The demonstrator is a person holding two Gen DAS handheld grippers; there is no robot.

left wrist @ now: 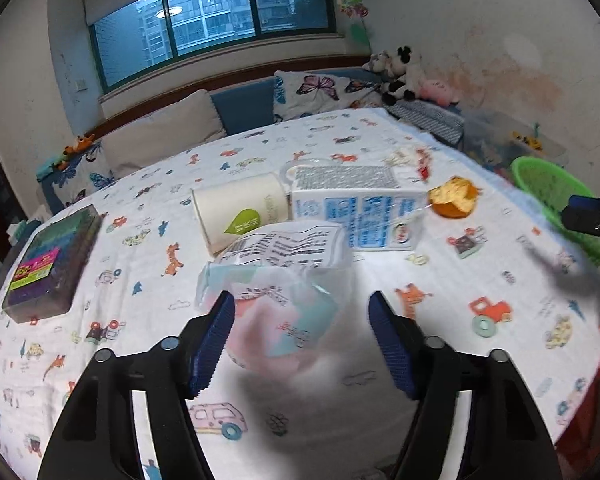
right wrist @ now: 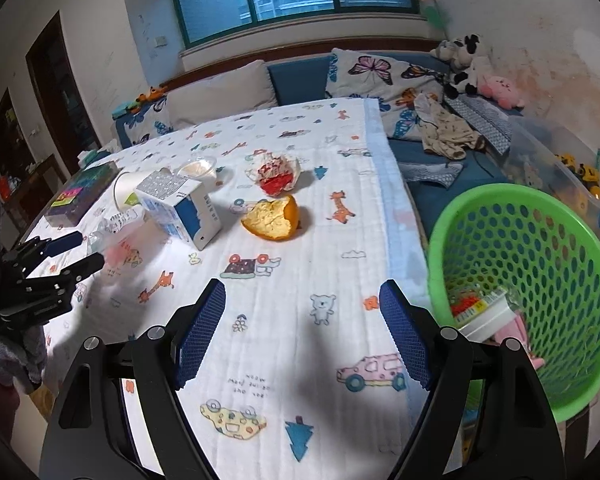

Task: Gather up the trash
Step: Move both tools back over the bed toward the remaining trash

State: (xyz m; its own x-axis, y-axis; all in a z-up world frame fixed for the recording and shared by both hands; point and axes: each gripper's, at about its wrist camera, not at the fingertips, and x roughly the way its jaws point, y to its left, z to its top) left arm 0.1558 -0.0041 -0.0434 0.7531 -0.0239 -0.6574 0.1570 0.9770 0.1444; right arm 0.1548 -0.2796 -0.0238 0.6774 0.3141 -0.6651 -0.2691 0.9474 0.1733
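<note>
The left claw [left wrist: 300, 340] stood open over the table [left wrist: 340, 400], and the bag [left wrist: 276, 304], a clear plastic wrapper with pink and pale blue inside, lay between its two pads [left wrist: 214, 344]. The near pad looked close to the bag, perhaps touching, but the other pad stood apart from it, so I judged that the bag was not gripped yet. Just beyond the bag lay a paper cup [left wrist: 240, 212] on its side and a milk carton [left wrist: 360, 208], also on its side, and to the right of the carton was an orange peel [left wrist: 454, 198]. Far to the left of this claw a dark box [left wrist: 52, 264] rested on the cloth; it did not look like trash. The right claw [right wrist: 302, 336] was also open and held nothing, only the cloth was under it. To its right, beside the table edge, stood the green basket [right wrist: 580, 260] with some wrappers already in it. Ahead of the right claw lay the same peel [right wrist: 274, 218], and further a red and white wrapper [right wrist: 276, 176] and a clear lid [right wrist: 198, 170]. The step in hand seemed to be the picking of the bag by the left claw. The next move called for closing gently, because thin plastic can slip or crumple, and then a carry across the table to the basket.
</note>
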